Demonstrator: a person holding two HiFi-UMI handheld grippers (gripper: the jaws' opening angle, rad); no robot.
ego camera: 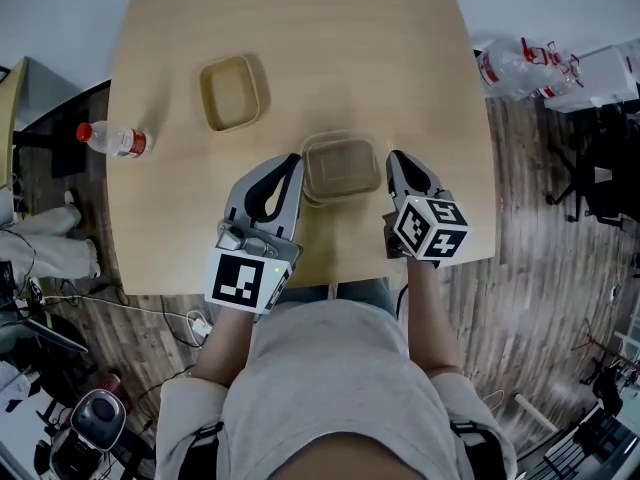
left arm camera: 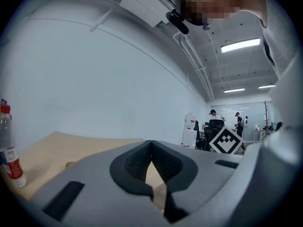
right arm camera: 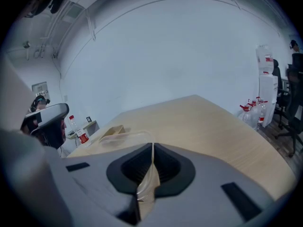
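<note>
A tan food container (ego camera: 342,168) with a clear plastic lid (ego camera: 340,153) sits near the table's front edge, between my two grippers. My right gripper (ego camera: 393,156) is at its right side. In the right gripper view the jaws (right arm camera: 152,145) are shut on the thin edge of the clear lid (right arm camera: 124,137). My left gripper (ego camera: 293,160) is at the container's left side, and its jaws (left arm camera: 151,143) meet at the tips; nothing shows clearly between them. A second tan container (ego camera: 232,92), open and without a lid, stands farther back on the left and appears again as a tan container (right arm camera: 111,130) beyond the lid.
A water bottle with a red cap (ego camera: 112,139) lies at the table's left edge, upright as seen from the left gripper (left arm camera: 8,157). The wooden table (ego camera: 300,28) extends beyond. Bagged bottles (ego camera: 520,63) and office chairs (ego camera: 600,183) stand on the floor to the right.
</note>
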